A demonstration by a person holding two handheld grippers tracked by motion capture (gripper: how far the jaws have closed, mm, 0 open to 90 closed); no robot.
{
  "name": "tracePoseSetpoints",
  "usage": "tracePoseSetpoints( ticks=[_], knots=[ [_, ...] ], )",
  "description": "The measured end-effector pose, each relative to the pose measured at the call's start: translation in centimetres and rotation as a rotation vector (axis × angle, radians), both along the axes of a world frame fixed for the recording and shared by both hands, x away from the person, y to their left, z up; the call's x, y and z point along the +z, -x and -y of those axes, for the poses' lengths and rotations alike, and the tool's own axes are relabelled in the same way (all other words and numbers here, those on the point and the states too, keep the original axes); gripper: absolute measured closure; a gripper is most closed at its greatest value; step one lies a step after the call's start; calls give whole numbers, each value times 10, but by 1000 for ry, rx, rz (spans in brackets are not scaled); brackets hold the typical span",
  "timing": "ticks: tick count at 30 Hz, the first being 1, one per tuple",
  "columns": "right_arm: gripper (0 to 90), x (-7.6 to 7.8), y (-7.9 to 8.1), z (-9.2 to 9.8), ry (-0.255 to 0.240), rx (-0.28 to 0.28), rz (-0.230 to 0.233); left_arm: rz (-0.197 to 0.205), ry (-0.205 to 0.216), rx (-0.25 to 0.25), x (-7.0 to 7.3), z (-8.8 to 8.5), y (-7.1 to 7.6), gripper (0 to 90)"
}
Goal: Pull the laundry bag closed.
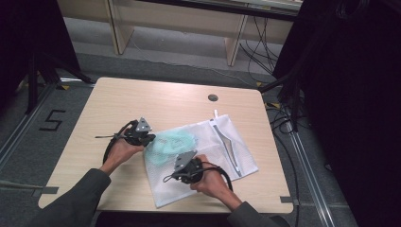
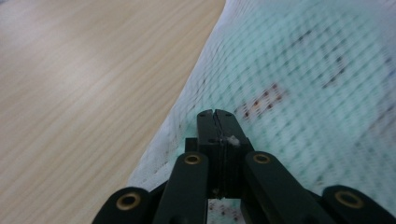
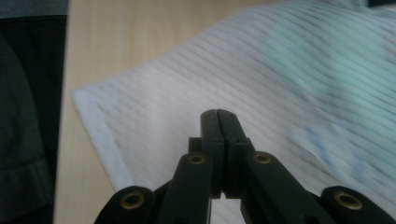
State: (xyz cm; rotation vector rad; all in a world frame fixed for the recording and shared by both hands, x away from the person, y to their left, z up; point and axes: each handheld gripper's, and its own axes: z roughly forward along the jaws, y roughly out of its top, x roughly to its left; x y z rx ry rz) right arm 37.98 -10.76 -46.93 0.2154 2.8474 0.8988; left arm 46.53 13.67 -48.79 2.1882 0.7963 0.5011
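Two grippers, left and right: fingers fully closed, empty | mesh bag on counter: soft, light, floppy | best pinched at hem.

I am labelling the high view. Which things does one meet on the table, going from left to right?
left gripper → green garment inside the mesh bag → right gripper → bag's zipper

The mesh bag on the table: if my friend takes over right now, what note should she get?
Left gripper: shut, at the left edge of the white mesh bag; whether it pinches the mesh is unclear.
Right gripper: shut, over the bag's near part, nothing visibly held.
Bag lies flat on the table with a mint green cloth inside.
The zipper looks partly open; it probably needs closing.
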Motion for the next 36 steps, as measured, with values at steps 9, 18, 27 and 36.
tracePoseSetpoints(
  ticks=[9, 18, 27, 36],
  knots=[
    [900, 1, -21, 86, 25, -198, 9, -104, 116, -76, 7, 18, 63, 894],
    [900, -14, -27, 111, 106, -237, -20, -132, 13, -97, -13, 31, 66, 894],
    [900, -18, -18, 92, 133, -179, -44, -165, -6, -65, -18, 15, 54, 894],
    [900, -19, -8, 67, 134, -110, -47, -174, -67, -65, -14, 0, 47, 894]
  ],
)
